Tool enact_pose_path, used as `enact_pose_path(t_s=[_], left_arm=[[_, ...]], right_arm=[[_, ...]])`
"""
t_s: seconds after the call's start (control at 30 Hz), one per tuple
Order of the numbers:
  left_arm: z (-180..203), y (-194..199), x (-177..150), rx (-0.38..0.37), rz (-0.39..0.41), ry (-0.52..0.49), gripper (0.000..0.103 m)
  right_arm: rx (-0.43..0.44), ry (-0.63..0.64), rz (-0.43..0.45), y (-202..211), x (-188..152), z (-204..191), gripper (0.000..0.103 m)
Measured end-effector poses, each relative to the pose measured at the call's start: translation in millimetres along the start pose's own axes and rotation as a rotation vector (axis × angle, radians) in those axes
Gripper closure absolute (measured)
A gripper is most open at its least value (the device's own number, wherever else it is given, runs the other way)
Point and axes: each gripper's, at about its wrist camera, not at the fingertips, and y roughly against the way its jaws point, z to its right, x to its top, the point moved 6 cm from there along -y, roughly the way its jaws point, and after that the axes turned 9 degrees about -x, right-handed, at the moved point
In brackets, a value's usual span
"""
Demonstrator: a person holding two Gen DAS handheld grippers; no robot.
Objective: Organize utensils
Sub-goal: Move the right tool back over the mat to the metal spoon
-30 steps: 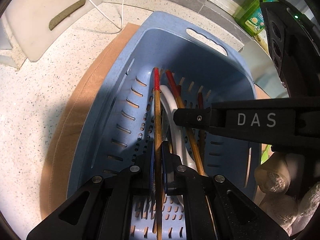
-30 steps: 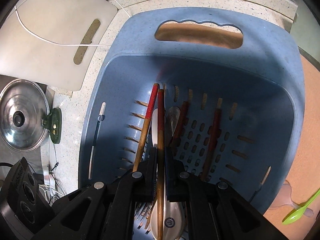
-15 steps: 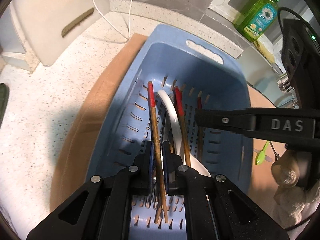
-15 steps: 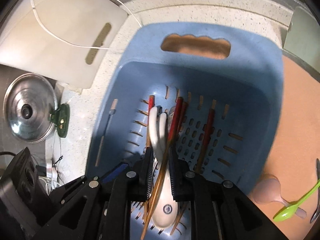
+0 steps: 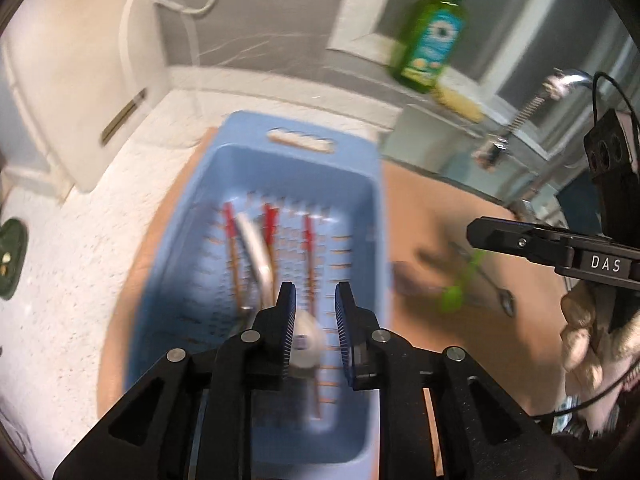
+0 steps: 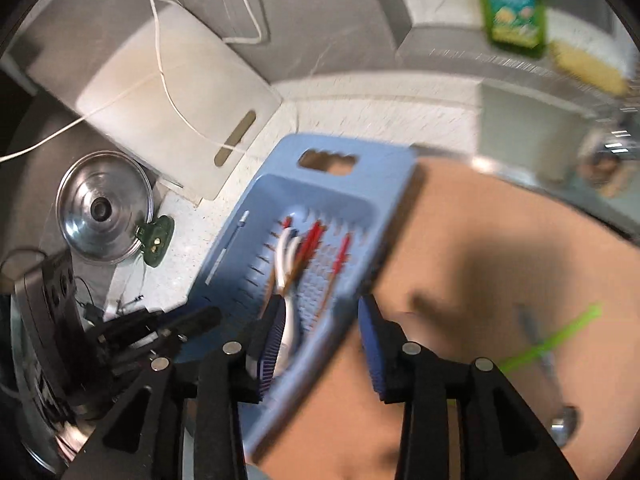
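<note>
Both grippers lifted clear since earlier frame, jaws just opened, empty: left gripper (image 5: pixel 315 312), right gripper (image 6: pixel 322 332). Blue basket (image 5: pixel 362 216) holds red-tipped chopsticks (image 5: pixel 307 240), white spoon (image 5: pixel 256 248).

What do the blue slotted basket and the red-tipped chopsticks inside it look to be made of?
Blue slotted basket: likely moulded plastic, matte, even colour, one-piece handle cutout. Red-tipped chopsticks: probably wood or bamboo, brown shafts, painted red ends; blur leaves the finish unclear.

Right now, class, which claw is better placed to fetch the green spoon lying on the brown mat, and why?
Right, probably. The right claw is open and empty, over the mat beside the green spoon. The left claw, also open, sits over the blue basket, farther away.
</note>
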Motion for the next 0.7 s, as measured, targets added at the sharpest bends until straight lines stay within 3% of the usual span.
enact_pose_path(t_s=[0.07,0.13,0.37,0.47,0.7], left_arm=[[17.7,-3.9,-1.6,-0.018,-0.008,-0.029,0.084],[33.0,-9.3,-3.2,-0.031,-0.016,-0.048,0.084],[86.0,-43.3,-11.3,-0.091,-0.083,-0.121,0.084],[104.2,-57.9,-16.6,-0.106,-0.12,-0.149,0.078],[140.5,-91.6,-23.1,-0.117,-0.189,-0.225,0.078]], right_arm=[[-0.008,0.001,0.032,17.9,-8.2,19.0,0.054],[-0.022,-0.017,0.06,34.3,-15.6,40.3,0.05],[-0.064,-0.095,0.079,70.5,-46.4,112.7,0.05],[-0.086,-0.129,0.084,79.0,-56.1,139.8,0.049],[-0.1,-0.185,0.008,77.3,-80.1,180.0,0.049]])
